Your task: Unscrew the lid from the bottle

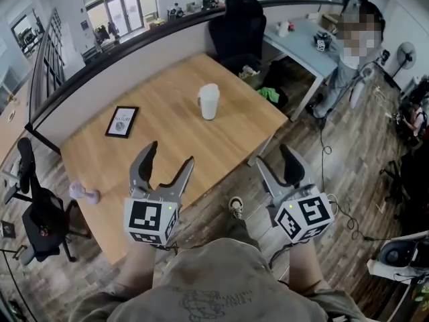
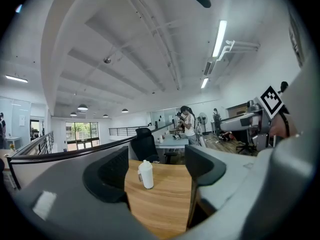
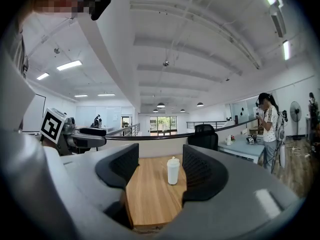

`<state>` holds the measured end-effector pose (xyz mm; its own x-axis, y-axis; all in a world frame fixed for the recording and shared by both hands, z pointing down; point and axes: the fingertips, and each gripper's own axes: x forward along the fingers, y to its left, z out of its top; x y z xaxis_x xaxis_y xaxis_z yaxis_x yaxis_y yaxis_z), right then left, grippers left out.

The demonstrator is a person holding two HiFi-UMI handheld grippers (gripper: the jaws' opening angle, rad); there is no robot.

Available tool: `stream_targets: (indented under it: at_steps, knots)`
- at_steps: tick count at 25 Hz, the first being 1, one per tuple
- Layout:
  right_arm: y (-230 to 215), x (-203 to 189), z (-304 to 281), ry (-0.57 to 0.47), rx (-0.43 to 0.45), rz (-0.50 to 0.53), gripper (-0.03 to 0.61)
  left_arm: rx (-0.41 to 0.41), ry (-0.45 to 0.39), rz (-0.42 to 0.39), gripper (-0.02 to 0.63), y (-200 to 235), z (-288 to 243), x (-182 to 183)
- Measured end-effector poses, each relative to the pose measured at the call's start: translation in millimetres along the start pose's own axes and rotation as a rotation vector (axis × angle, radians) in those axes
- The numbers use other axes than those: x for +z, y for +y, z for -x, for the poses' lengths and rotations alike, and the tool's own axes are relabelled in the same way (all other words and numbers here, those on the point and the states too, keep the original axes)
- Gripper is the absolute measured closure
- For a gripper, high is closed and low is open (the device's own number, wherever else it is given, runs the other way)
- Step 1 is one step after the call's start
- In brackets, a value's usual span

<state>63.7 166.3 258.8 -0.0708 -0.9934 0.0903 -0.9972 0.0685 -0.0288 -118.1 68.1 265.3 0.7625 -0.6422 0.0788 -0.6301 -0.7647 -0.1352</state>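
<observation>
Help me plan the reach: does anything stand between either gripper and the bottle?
Nothing visible does. Only bare table separates the left gripper and right gripper from the bottle; the framed picture sits well aside.

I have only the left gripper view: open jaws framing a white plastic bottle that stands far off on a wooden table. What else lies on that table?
Observer: The head view shows a black-framed picture lying flat on the wooden table, to the left of the white plastic bottle in that view.
Operator: Anything more?
Observer: A small lilac object sits at the table's near-left edge.
Operator: And the right gripper's jaws?
Observer: The right gripper is open and empty, with the bottle far beyond it.
</observation>
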Motion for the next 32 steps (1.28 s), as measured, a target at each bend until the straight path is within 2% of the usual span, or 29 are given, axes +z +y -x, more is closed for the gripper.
stream_targets:
  at_steps: [11,21,27,32]
  knots:
    - [-92.7,2.7,-126.0,0.089,0.163,0.012,0.319,0.120,0.081,0.016,0.261,27.7,-123.2,1.2]
    - [-163.1,11.6,-232.0,0.112,0.335,0.038,0.319,0.247,0.128,0.025,0.259,48.2,-220.4,4.3]
    - [-180.6,5.5,-275.4,0.131,0.436,0.052,0.319,0.310,0.159,0.035,0.259,58.1,-250.2,-1.5]
    - [-179.8,-5.5,-296.0,0.162,0.467,0.043,0.319,0.331,0.186,0.039,0.259,69.2,-257.4,-8.4]
